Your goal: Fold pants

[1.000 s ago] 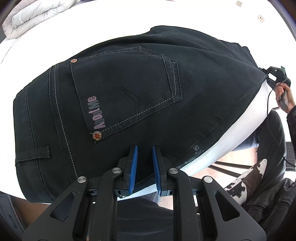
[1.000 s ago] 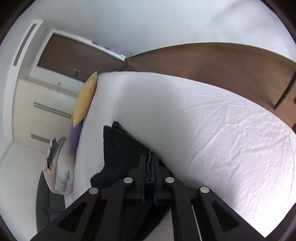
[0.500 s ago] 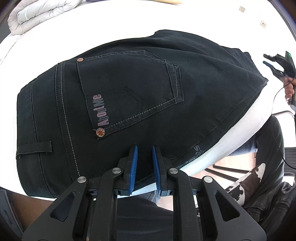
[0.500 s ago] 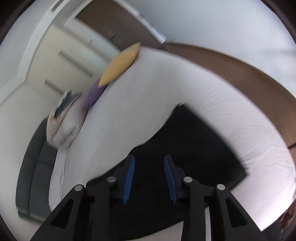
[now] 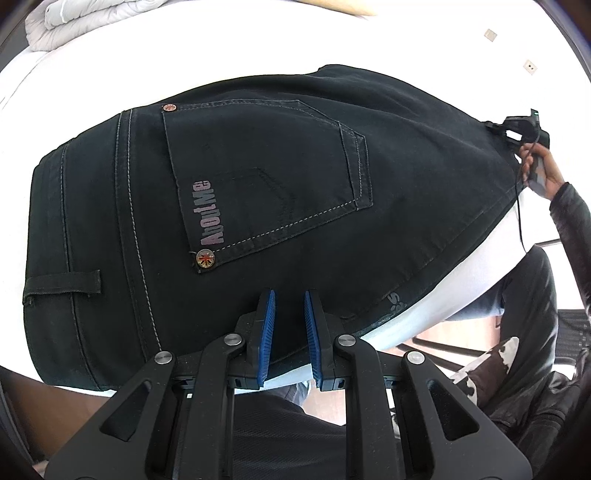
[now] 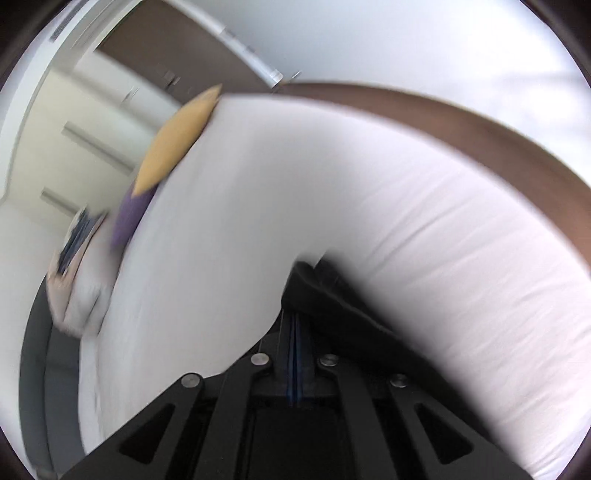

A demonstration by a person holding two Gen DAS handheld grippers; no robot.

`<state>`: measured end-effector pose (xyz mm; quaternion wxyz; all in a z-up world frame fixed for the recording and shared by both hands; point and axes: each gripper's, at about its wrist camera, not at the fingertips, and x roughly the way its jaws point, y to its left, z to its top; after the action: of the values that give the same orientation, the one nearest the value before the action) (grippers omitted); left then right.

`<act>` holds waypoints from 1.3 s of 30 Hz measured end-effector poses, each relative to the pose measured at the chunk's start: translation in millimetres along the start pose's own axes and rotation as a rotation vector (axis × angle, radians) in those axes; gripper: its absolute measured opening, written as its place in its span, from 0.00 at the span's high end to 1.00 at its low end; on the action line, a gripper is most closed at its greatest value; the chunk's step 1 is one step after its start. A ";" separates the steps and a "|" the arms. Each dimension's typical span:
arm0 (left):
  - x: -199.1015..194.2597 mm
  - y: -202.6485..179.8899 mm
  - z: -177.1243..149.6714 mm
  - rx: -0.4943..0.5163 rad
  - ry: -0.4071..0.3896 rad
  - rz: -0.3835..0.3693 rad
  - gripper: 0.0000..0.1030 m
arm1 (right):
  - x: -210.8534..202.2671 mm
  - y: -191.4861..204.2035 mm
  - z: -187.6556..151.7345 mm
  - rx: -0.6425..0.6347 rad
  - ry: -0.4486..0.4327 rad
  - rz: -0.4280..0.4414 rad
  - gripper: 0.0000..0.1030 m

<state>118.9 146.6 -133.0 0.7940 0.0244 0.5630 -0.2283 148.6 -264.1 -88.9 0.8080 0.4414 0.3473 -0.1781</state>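
Your white bed [image 5: 229, 55] carried the black pants [image 5: 280, 206], which lay flat across its near edge with their long axis running left to right: waistband and belt loop [image 5: 62, 284] at the left, legs tapering toward the right. The back pocket [image 5: 266, 181] faced up, its "AboutMe" lettering reading along the pocket's left edge.

Your left gripper [image 5: 289, 332] hovered over the near hem of the pants with its blue pads [image 5: 266, 332] parted and nothing between them. At the far right end of the pants your right gripper [image 5: 524, 127] sat at the fabric's tip.

From the right wrist view, heavily blurred, your right gripper [image 6: 295, 332] had its pads pressed together on a dark fold of the pants [image 6: 332, 302], which draped off to the right over the sheet. A yellow pillow [image 6: 177, 140] and a purple one [image 6: 131, 214] stood at the far left edge of the bed [image 6: 332, 192], with a folded grey duvet [image 5: 85, 22] in the far left corner.
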 end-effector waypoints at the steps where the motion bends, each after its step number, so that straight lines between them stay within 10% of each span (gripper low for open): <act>1: -0.8 -0.1 -0.2 -0.002 -0.003 0.005 0.84 | -15.3 5.1 -0.1 -0.019 -0.045 -0.056 0.95; 4: -1.7 -4.1 -1.9 -0.009 -0.013 0.017 0.84 | -48.6 23.3 -16.1 -0.094 -0.058 0.029 0.87; 11: -6.0 -17.0 -5.9 -0.006 -0.039 0.060 0.84 | -31.4 85.8 -172.1 -0.241 0.426 0.379 0.83; 15: -10.5 -14.7 -12.7 -0.010 -0.038 0.067 0.84 | -3.7 53.6 -192.6 -0.160 0.465 0.268 1.00; 24: -34.9 -2.8 -34.7 -0.061 -0.097 0.058 0.84 | -95.5 -20.1 -128.0 -0.031 0.092 -0.008 0.92; 30: -39.3 -46.5 11.3 0.007 -0.182 -0.014 0.84 | -68.8 75.1 -194.8 -0.168 0.359 0.352 0.76; 35: 10.5 -80.7 44.5 0.022 -0.131 -0.070 0.84 | -19.7 110.9 -263.0 -0.294 0.547 0.259 0.77; 37: 27.5 -90.4 33.5 0.065 -0.074 -0.043 0.84 | -21.3 104.6 -268.3 -0.343 0.516 0.235 1.00; 39: 25.3 -94.7 16.8 0.090 -0.083 -0.027 0.84 | -36.9 78.0 -266.2 -0.349 0.534 0.259 1.00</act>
<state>103.5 48.4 -129.1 0.8115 0.0430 0.5190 -0.2652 61.7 0.6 -114.7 0.7679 0.3678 0.5128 0.1100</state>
